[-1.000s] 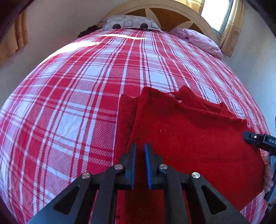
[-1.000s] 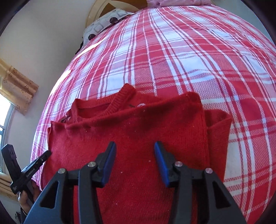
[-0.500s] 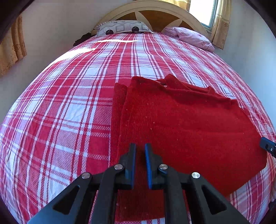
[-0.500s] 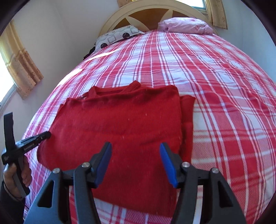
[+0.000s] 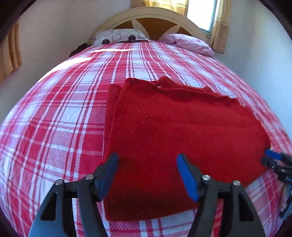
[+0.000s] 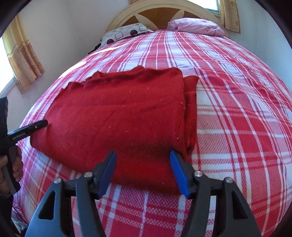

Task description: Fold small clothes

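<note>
Red sweater (image 5: 178,131) folded on bed (image 5: 54,116), long axis across both claws. Left claw (image 5: 147,173) just spread, empty; right claw (image 6: 142,169) spread, empty, over near hem.

A plaid-covered bed (image 5: 73,109) with arched headboard (image 5: 151,16) stands between pale walls and curtained windows (image 5: 200,12).

Black left gripper (image 5: 147,175); blue pads; silver screws

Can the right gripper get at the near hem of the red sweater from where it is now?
Probably yes. The right gripper hangs open just above the near edge of the red sweater, nothing lies between them, and the left gripper is off to the side.
</note>
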`<state>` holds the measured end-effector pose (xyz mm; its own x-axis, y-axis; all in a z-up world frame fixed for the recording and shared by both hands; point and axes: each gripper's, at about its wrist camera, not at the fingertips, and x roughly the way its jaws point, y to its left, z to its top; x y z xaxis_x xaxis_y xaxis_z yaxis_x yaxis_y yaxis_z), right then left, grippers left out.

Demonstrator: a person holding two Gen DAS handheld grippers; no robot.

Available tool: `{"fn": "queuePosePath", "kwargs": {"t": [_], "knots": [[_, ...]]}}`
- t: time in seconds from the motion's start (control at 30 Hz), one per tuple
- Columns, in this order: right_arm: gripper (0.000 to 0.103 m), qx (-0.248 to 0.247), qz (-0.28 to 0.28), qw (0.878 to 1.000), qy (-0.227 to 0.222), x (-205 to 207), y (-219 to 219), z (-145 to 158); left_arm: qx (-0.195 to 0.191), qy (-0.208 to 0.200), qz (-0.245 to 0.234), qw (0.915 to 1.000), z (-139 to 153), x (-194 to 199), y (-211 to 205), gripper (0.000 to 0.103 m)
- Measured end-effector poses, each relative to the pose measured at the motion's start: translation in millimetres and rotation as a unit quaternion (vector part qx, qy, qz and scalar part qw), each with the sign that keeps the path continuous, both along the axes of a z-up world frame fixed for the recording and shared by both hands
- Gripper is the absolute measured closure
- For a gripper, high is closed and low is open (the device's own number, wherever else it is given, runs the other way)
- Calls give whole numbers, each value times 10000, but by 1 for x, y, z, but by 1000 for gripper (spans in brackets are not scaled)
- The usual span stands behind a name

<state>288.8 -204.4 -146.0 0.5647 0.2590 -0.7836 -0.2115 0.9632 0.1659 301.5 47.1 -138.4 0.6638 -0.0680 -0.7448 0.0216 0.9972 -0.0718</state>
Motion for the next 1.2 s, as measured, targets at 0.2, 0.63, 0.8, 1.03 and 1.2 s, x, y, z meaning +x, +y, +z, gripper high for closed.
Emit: {"fn": "queuePosePath", "kwargs": {"t": [0.2, 0.63, 0.8, 1.03, 1.2], "knots": [[30, -345, 143, 9993, -102, -2, 12, -1, -50, -198, 44, 9998, 9, -16, 20, 34], [29, -115, -35, 9999, -118, -11, -2, -1, -233, 320, 538, 9978, -19, -19, 63, 31], [29, 340, -206, 9992, -106, -14, -12, 15, -509, 107, 747, 9958, -12, -29, 83, 31], [28, -43, 50, 9994, -326, -22, 14, 31, -411, 4, 1539, 9872, -12, -34, 133, 31], [28, -348, 590, 9967, -443, -21, 61, 35, -506, 18, 1959, 9793, -18, -41, 157, 31]]}}
